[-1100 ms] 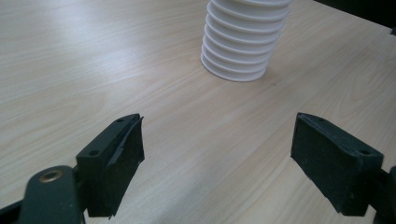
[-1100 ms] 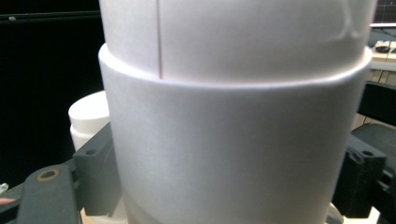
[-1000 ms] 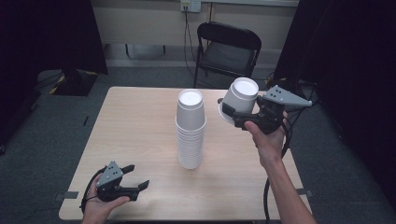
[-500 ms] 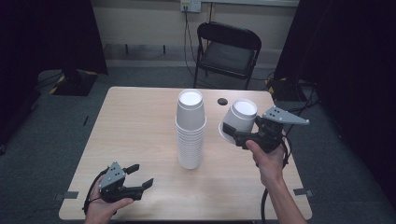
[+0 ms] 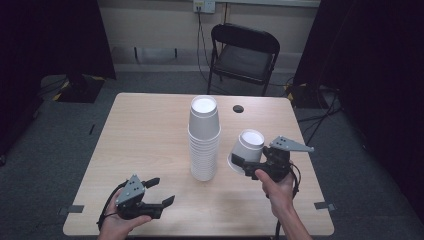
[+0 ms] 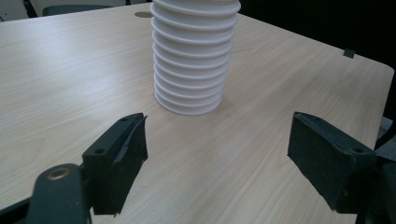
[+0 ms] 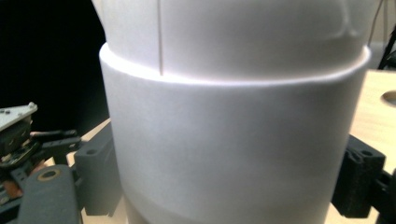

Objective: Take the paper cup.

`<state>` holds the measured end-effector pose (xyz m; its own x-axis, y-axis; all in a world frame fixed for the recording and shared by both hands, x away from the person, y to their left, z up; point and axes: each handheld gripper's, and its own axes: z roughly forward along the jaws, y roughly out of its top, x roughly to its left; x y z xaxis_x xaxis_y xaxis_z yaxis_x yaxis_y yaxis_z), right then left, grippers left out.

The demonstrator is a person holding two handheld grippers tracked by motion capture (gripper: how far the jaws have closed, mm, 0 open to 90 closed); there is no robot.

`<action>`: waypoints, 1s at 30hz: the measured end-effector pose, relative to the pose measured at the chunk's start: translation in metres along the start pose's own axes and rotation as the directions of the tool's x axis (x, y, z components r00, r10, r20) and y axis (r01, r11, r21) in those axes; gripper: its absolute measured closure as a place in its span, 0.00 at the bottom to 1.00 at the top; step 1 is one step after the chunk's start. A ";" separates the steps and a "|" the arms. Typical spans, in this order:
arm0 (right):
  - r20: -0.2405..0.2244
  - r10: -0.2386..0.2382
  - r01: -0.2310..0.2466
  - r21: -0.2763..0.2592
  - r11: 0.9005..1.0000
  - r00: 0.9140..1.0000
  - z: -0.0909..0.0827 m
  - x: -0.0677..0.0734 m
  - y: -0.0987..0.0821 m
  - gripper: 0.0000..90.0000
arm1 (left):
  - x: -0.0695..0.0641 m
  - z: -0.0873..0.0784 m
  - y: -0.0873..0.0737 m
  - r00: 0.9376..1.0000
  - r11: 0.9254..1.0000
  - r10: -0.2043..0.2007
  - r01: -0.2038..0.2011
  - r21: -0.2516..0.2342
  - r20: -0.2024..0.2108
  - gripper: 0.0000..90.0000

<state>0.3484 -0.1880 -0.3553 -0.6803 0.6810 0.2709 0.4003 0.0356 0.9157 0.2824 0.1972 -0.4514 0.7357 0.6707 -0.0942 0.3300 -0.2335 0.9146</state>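
**White cup held over pale wooden desk**

The right hand-held gripper (image 5: 248,164) was clamped on a tilted white cup (image 5: 246,151), just right of the cup stack (image 5: 204,137). The left hand-held gripper (image 5: 159,193) rested near the front edge, jaws apart. The desk (image 5: 140,135) stood on grey carpet; a black folding chair (image 5: 243,55) waited behind.

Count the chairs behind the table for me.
1: a black folding chair stands beyond the table's far edge, near the wall. Others may be hidden in the dark sides.
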 end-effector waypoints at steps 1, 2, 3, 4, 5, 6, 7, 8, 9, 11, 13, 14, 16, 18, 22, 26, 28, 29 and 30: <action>-0.008 0.007 -0.006 0.006 1.000 1.000 0.001 0.000 -0.003 0.17 | 0.000 0.000 0.000 1.000 1.000 0.000 0.000 0.000 0.000 0.22; -0.015 0.016 -0.016 0.013 1.000 1.000 0.003 0.001 -0.006 0.17 | -0.001 0.001 0.001 1.000 1.000 0.009 -0.009 -0.001 0.000 0.23; -0.015 0.016 -0.016 0.013 1.000 1.000 0.003 0.001 -0.006 0.17 | -0.003 0.001 0.002 1.000 1.000 0.013 -0.013 -0.005 0.004 0.23; -0.021 0.020 -0.020 0.015 1.000 1.000 0.004 0.002 -0.009 0.17 | -0.004 0.002 0.003 1.000 1.000 0.014 -0.014 -0.008 0.007 0.23; -0.030 0.028 -0.027 0.015 1.000 0.999 0.006 0.004 -0.012 0.17 | -0.005 0.002 0.005 1.000 1.000 0.014 -0.014 -0.009 0.009 0.24; -0.043 0.043 -0.043 0.015 0.999 0.998 0.007 0.004 -0.014 0.17 | -0.006 0.003 0.006 1.000 1.000 0.013 -0.012 -0.018 0.019 0.24; -0.058 0.057 -0.056 0.012 0.998 0.997 0.008 0.005 -0.015 0.17 | -0.008 0.004 0.008 0.999 1.000 0.027 -0.026 -0.016 0.021 0.24; -0.062 0.060 -0.060 0.007 0.998 0.996 0.009 0.006 -0.017 0.17 | -0.010 0.006 0.011 0.999 0.999 0.033 -0.032 -0.015 0.025 0.24; -0.069 0.063 -0.062 0.014 0.998 0.996 0.011 0.010 -0.019 0.17 | -0.011 0.008 0.012 0.999 0.999 0.037 -0.036 -0.014 0.033 0.24; -0.089 0.076 -0.074 0.029 0.997 0.993 0.014 0.014 -0.022 0.17 | -0.015 0.014 0.016 0.997 0.998 0.069 -0.069 0.003 0.023 0.28; -0.103 0.094 -0.091 0.037 0.995 0.990 0.016 0.016 -0.024 0.17 | -0.018 0.019 0.019 0.996 0.996 0.088 -0.088 -0.006 0.023 0.30; -0.110 0.101 -0.096 0.046 0.994 0.989 0.018 0.018 -0.025 0.17 | -0.019 0.023 0.021 0.997 0.998 0.069 -0.069 -0.007 0.046 0.30; -0.122 0.100 -0.095 0.047 0.994 0.987 0.020 0.021 -0.026 0.17 | -0.023 0.032 0.028 0.995 0.996 0.093 -0.092 -0.012 0.048 0.30; -0.131 0.106 -0.101 0.046 0.994 0.986 0.021 0.023 -0.027 0.17 | -0.024 0.035 0.030 0.994 0.995 0.099 -0.098 -0.015 0.051 0.30; -0.162 0.133 -0.126 0.055 0.991 0.978 0.028 0.029 -0.034 0.17 | -0.027 0.046 0.030 0.993 0.996 0.091 -0.090 -0.009 0.072 0.31; -0.167 0.137 -0.123 0.093 0.988 0.976 0.036 0.035 -0.042 0.17 | -0.034 0.052 0.026 0.991 0.995 0.100 -0.099 -0.022 0.092 0.34; -0.176 0.149 -0.133 0.100 0.986 0.973 0.039 0.038 -0.046 0.17 | -0.036 0.054 0.025 0.990 0.995 0.100 -0.098 -0.023 0.097 0.32; -0.183 0.152 -0.133 0.112 0.985 0.971 0.042 0.042 -0.050 0.17 | -0.037 0.053 0.025 0.991 0.994 0.107 -0.105 -0.028 0.086 0.31; -0.187 0.153 -0.133 0.118 0.984 0.970 0.043 0.043 -0.052 0.17 | -0.038 0.053 0.024 0.990 0.994 0.102 -0.099 -0.040 0.095 0.30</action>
<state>0.3252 -0.1288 -0.4040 -0.7135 0.5298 0.4585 0.5565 0.0308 0.8303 0.2938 0.1290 -0.4473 0.8184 0.5734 -0.0369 0.2315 -0.2704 0.9345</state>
